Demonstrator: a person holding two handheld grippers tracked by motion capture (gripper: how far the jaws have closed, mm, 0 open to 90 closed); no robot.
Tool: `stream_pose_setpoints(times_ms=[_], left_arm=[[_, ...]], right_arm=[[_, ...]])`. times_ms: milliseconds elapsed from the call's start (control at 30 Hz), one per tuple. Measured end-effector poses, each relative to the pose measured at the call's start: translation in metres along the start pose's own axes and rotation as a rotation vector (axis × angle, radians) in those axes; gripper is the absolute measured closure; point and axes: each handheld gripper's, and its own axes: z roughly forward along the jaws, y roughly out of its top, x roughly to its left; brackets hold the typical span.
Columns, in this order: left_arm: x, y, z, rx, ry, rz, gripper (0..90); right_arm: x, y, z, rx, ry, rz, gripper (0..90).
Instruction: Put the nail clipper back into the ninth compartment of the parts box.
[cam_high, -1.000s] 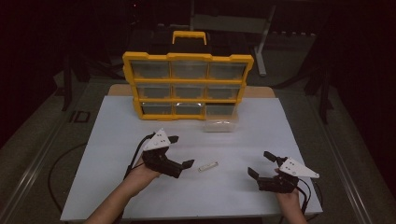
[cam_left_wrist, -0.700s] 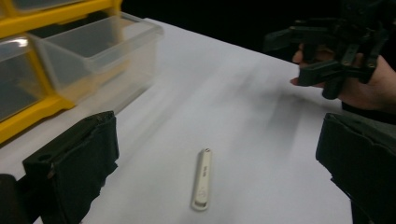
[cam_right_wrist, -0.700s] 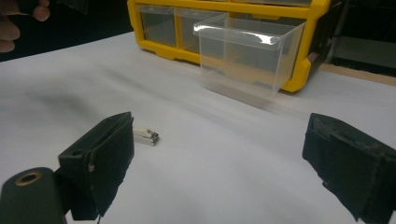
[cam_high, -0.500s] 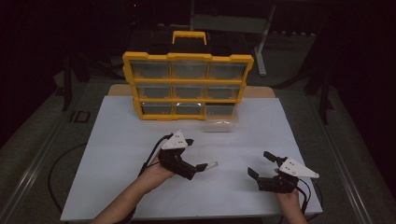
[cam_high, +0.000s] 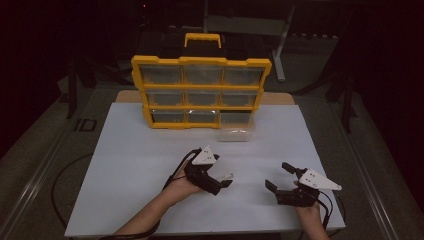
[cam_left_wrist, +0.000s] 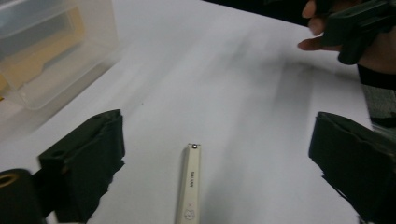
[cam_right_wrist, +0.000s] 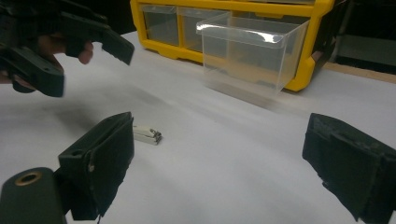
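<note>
A small white nail clipper (cam_left_wrist: 189, 186) lies flat on the white table (cam_high: 150, 150), in the gap between the wide-apart jaws of my left gripper (cam_left_wrist: 219, 140). The high view has that left gripper (cam_high: 222, 182) at the table's middle front, with the clipper (cam_high: 226, 177) at its tips. My right gripper (cam_high: 278, 176) rests open at the front right, holding nothing. In the right gripper view its jaws (cam_right_wrist: 219, 154) frame the clipper (cam_right_wrist: 147, 134), which lies farther off, and the left gripper (cam_right_wrist: 60, 42) is at the upper left.
A yellow drawer organizer (cam_high: 200, 92) stands upright at the back of the table. One clear plastic drawer (cam_high: 235, 134) sits out on the table in front of its lower right corner, and it appears again as the clear drawer (cam_right_wrist: 252, 51).
My left gripper has slid right across the table to the nail clipper, and its open jaws now straddle it. The right gripper has stayed put.
</note>
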Motion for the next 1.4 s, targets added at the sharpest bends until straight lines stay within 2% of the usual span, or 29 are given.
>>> stream_pose_setpoints(times_ms=[200, 233, 400, 567, 700, 800, 1033, 1100, 1233, 1333, 1400], left_arm=[[0.005, -0.006, 0.012, 0.026, -0.01, -0.019, 12.8], [0.005, -0.007, 0.014, 0.031, -0.013, -0.017, 15.5], [0.006, -0.011, 0.021, 0.06, -0.008, -0.014, 18.2], [0.007, -0.012, 0.025, 0.082, -0.002, -0.003, 29.6], [0.008, -0.011, 0.028, 0.125, 0.018, 0.005, 40.3], [0.009, -0.012, 0.031, 0.136, 0.005, 0.002, 45.8], [0.01, -0.012, 0.037, 0.188, 0.006, -0.007, 53.6], [0.01, -0.011, 0.04, 0.213, 0.018, -0.007, 53.9], [0.01, -0.01, 0.043, 0.238, 0.014, -0.006, 55.4], [0.009, -0.009, 0.046, 0.262, 0.043, -0.002, 55.4], [0.008, -0.008, 0.047, 0.279, 0.056, 0.003, 58.5]], right_arm=[[0.0, 0.0, 0.0, 0.0, 0.003, 0.0, 9.1], [0.0, 0.0, 0.0, -0.001, 0.005, 0.001, 9.1], [0.0, 0.0, 0.0, -0.001, 0.005, 0.001, 9.1], [0.0, 0.0, 0.0, -0.001, 0.006, 0.003, 9.2], [0.0, 0.0, 0.0, -0.001, 0.007, 0.001, 9.1], [0.0, -0.001, 0.0, 0.0, 0.008, 0.004, 9.1], [0.0, -0.001, 0.001, 0.002, 0.01, 0.005, 9.1], [0.0, -0.001, 0.0, 0.001, 0.011, 0.005, 9.1], [0.0, -0.001, 0.0, 0.0, 0.011, 0.004, 9.1], [-0.001, -0.001, 0.0, 0.001, 0.011, 0.006, 9.1], [-0.001, -0.001, 0.0, 0.001, 0.011, 0.006, 9.1]])
